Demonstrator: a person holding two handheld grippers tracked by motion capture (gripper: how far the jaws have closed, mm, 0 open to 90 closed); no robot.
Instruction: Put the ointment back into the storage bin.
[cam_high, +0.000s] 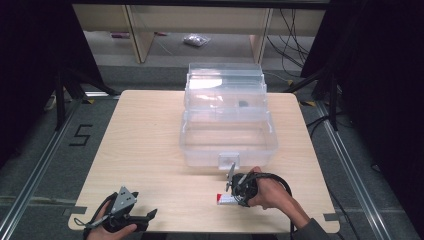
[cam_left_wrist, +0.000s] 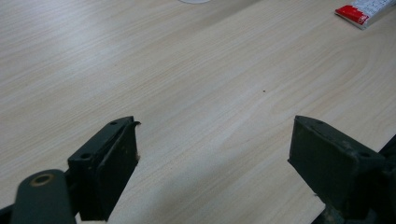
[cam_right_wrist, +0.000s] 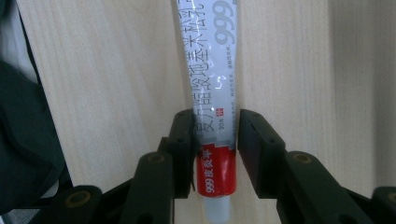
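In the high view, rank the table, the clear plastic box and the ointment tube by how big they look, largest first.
1. Table, largest.
2. Clear plastic box, standing open on its far half.
3. Ointment tube, much the smallest; the right claw covers part of it, but the order is not in doubt.

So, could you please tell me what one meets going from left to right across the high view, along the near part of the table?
Left hand-held gripper → red-and-white tube → right hand-held gripper, jaws around the tube → the person's right hand.
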